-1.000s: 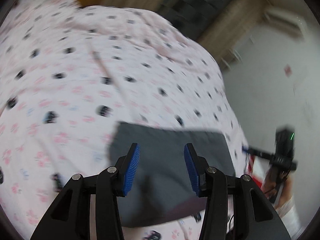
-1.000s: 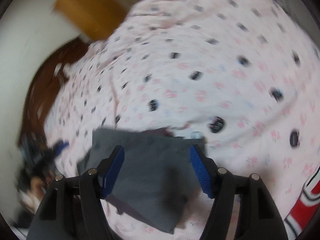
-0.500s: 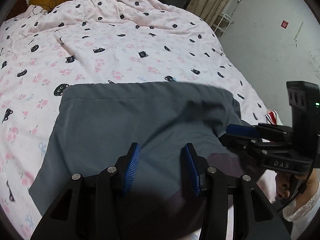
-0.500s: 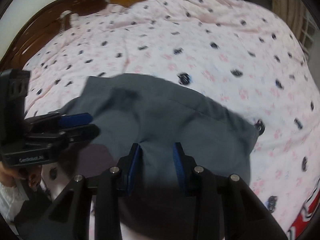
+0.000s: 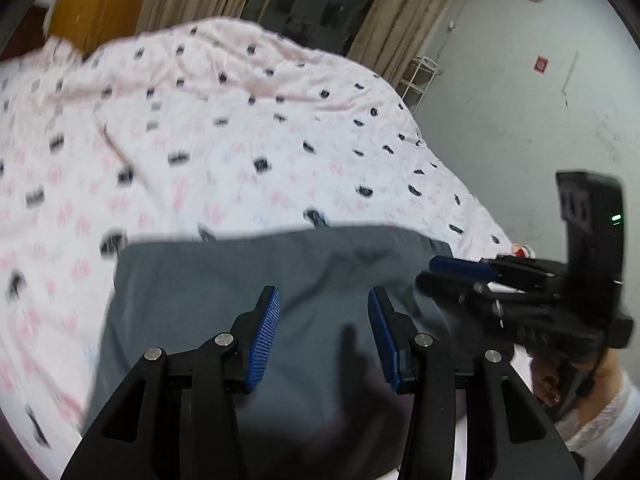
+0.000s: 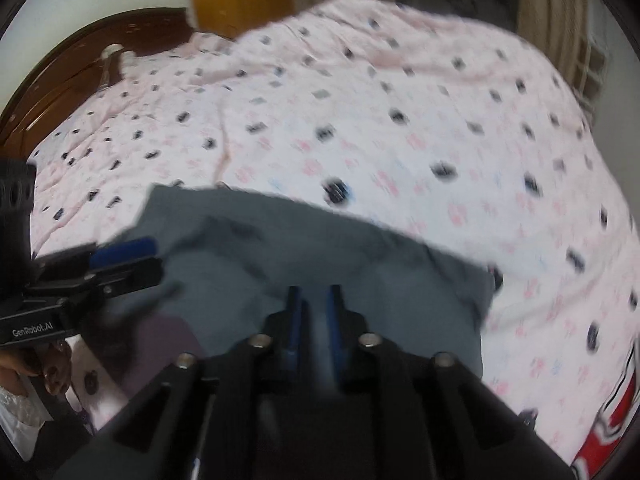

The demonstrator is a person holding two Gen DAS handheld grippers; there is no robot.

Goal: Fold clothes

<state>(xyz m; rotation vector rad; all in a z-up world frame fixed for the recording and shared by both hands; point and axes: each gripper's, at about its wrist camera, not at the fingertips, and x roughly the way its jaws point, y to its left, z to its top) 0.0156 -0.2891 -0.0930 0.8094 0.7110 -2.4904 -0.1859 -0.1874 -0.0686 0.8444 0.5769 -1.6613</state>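
Observation:
A grey garment (image 5: 200, 300) (image 6: 400, 280) lies spread on the near part of a bed, under both grippers. My left gripper (image 5: 324, 320) is open, its blue pads (image 5: 264, 332) wide apart just above the cloth near its near edge. My right gripper (image 6: 314, 312) has its fingers drawn close together with grey cloth showing in the narrow gap. In the left wrist view the right gripper (image 5: 452, 272) reaches in low from the right over the garment's right side. The right wrist view shows the left gripper (image 6: 128, 258) at the garment's left edge.
The bed cover (image 5: 240, 140) (image 6: 400, 100) is pink and white with small dark prints. A dark wooden headboard (image 6: 80, 48) curves at the far left. A white rack (image 5: 420, 80) stands by the curtains. A red and white item (image 6: 612, 420) lies at the bed's right edge.
Both grippers came down close over the grey garment. The right gripper's fingers narrowed from wide apart to nearly together on the cloth. The left gripper stayed open.

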